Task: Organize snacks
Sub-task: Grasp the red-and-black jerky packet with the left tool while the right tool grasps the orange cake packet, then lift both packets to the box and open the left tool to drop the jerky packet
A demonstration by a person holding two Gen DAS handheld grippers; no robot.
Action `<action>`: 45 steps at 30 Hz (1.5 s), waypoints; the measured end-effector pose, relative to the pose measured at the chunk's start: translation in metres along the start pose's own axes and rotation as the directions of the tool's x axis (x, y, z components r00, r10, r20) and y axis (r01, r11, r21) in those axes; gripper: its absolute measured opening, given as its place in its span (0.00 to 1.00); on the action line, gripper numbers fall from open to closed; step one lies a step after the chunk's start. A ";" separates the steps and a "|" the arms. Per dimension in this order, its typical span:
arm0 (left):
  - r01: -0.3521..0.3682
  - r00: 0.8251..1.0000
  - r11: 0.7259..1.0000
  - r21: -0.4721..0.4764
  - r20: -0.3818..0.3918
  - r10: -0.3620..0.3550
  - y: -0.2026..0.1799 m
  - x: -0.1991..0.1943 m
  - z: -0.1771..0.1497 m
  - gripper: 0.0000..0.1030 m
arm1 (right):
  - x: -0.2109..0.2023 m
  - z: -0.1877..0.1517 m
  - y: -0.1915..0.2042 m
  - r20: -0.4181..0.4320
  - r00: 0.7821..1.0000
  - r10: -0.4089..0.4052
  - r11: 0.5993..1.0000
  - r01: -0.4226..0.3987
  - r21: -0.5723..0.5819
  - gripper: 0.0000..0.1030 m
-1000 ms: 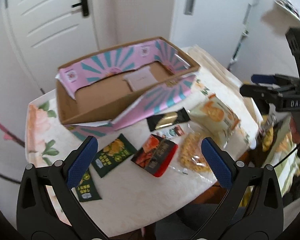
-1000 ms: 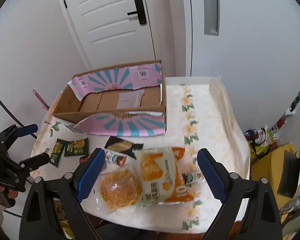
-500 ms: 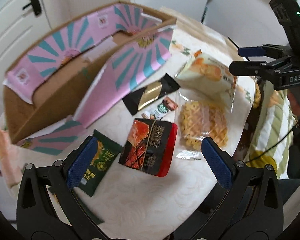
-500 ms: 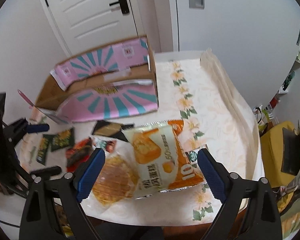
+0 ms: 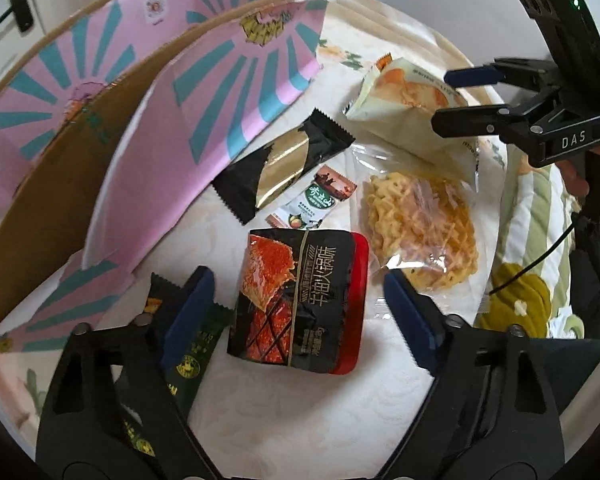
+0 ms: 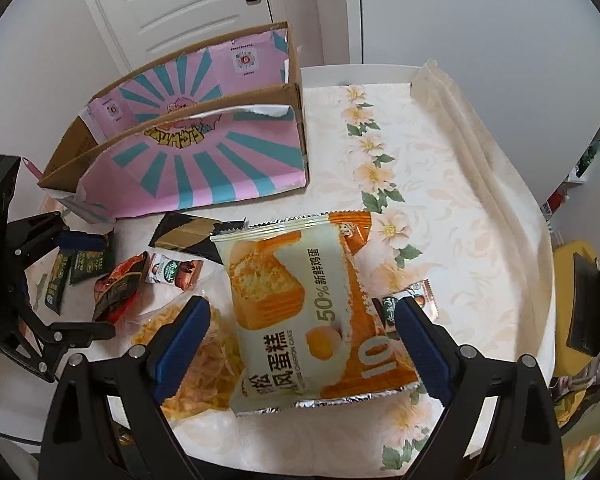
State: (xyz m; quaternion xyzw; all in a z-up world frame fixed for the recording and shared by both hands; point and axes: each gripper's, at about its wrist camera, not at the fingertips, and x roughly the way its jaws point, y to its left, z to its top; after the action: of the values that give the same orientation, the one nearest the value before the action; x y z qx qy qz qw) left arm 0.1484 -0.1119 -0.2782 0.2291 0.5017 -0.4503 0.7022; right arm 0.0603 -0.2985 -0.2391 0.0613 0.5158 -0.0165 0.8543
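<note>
Black-and-red snack pack (image 5: 300,300) lies on the floral tablecloth (image 6: 440,208) between the left gripper (image 5: 296,300) fingers; jaws have just been narrowing, pads not touching it. Right gripper (image 6: 300,336) spread wide astride the orange cake bag (image 6: 300,304), no contact. Pink-and-teal cardboard box (image 6: 204,160) behind.

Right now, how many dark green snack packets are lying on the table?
2. One dark green packet lies before the pink box; the second green packet beside it, leftward. More may be hidden.
</note>
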 end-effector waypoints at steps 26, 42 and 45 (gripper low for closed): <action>0.075 0.997 0.997 -0.031 -0.009 -0.075 0.007 0.006 0.000 0.57 | 0.033 0.004 0.014 -0.058 0.998 -0.007 0.984 -0.004 -0.180 0.60; 0.015 0.992 0.991 -0.136 0.122 0.002 -0.009 -0.057 0.012 0.57 | -0.009 0.020 0.013 0.025 0.999 0.034 0.992 -0.031 -0.121 0.60; -0.015 0.985 0.985 -0.173 0.166 0.044 -0.016 -0.079 0.017 0.57 | -0.024 0.027 0.013 0.048 0.998 0.047 0.991 -0.041 -0.124 0.60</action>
State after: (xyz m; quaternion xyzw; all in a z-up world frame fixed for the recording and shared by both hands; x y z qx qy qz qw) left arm 0.1355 -0.1010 -0.1980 0.1361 0.4735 -0.4128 0.7661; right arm 0.0744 -0.2897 -0.2047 0.0197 0.4925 0.0326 0.8695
